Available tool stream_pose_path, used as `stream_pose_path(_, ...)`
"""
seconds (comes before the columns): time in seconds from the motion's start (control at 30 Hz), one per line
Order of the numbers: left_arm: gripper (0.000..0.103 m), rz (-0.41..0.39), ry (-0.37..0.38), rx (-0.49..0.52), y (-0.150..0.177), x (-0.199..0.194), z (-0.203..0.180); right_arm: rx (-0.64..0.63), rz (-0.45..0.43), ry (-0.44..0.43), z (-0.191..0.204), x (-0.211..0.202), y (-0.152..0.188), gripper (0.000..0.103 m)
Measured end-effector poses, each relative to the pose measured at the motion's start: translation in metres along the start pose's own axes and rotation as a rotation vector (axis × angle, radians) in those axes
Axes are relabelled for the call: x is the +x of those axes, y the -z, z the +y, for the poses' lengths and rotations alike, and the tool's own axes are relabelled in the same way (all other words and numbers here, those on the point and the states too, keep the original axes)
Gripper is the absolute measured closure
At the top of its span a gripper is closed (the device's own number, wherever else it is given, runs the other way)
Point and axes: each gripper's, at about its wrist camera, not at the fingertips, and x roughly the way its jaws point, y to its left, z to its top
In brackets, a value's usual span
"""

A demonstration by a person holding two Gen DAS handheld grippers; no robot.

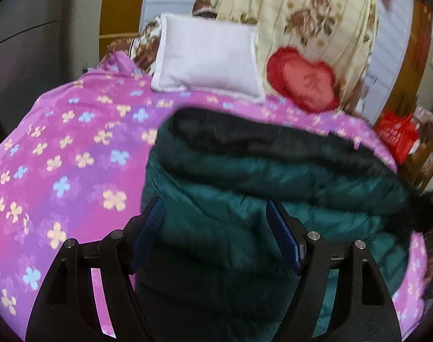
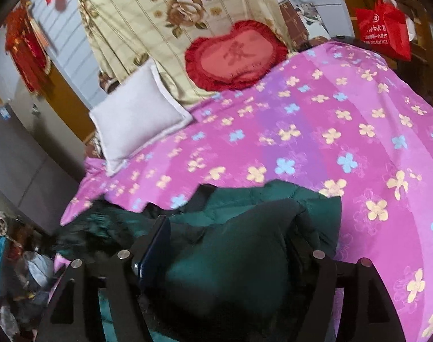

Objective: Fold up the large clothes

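Observation:
A dark green puffer coat [image 1: 273, 182] with black lining and a black fur trim lies in a folded heap on the pink flowered bedspread [image 1: 74, 154]. My left gripper [image 1: 216, 219] stands open just above the coat's near part, the fabric filling the gap between its blue pads [image 1: 285, 239]. In the right wrist view the coat [image 2: 245, 236] bulges up between the fingers of my right gripper [image 2: 230, 233], which is open. Its right finger is largely hidden by the fabric. I cannot tell if either gripper presses the cloth.
A white pillow [image 1: 208, 57] and a red heart-shaped cushion [image 1: 302, 79] lie at the head of the bed against a cream floral blanket [image 2: 165, 22]. A red bag [image 2: 384, 28] hangs at the right. Clutter [image 2: 14, 256] lies beside the bed at the left.

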Motion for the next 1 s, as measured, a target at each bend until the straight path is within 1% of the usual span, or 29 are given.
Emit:
stream_pose_path(0.07,0.029,0.017,-0.015,-0.012,0.003,0.009,0.0,0.02,-0.027,-0.036,-0.001,-0.012,-0.004,0.032)
stream_pose_path(0.17,0.029,0.025,-0.04,-0.021,0.005,0.017,0.002,0.078,-0.088,-0.116,-0.007,-0.037,-0.008,0.032)
stream_pose_path(0.23,0.029,0.028,-0.045,-0.031,0.004,0.019,0.004,0.058,-0.123,-0.136,-0.003,-0.05,-0.007,0.032)
stream_pose_path(0.33,0.029,0.032,-0.049,-0.045,0.003,0.019,0.008,-0.011,-0.157,-0.159,0.011,-0.063,-0.001,0.032)
stream_pose_path(0.4,0.029,0.03,-0.049,-0.052,0.002,0.018,0.009,-0.08,-0.126,-0.154,0.025,-0.058,0.006,0.032)
stream_pose_path(0.43,0.029,0.026,-0.046,-0.055,0.002,0.017,0.009,-0.123,-0.09,-0.14,0.033,-0.05,0.01,0.032)
stream_pose_path(0.53,0.029,0.023,-0.037,-0.058,0.0,0.014,0.008,-0.234,-0.031,-0.06,0.055,-0.027,0.026,0.032)
stream_pose_path(0.67,0.029,0.007,-0.029,-0.043,-0.002,0.007,0.006,-0.288,0.014,-0.013,0.07,0.002,0.041,0.031)
stream_pose_path(0.7,0.028,0.003,-0.031,-0.037,-0.002,0.007,0.006,-0.294,0.022,-0.003,0.072,0.009,0.043,0.022)
stream_pose_path(0.77,0.028,0.012,-0.038,-0.027,-0.002,0.01,0.004,-0.303,0.058,0.024,0.078,0.03,0.047,0.01)
stream_pose_path(0.93,0.028,0.047,-0.057,-0.036,0.004,0.024,0.007,-0.347,0.127,0.04,0.099,0.073,0.059,0.01)
stream_pose_path(1.0,0.028,0.057,-0.062,-0.026,0.007,0.029,0.007,-0.363,0.154,0.074,0.106,0.089,0.064,0.01)
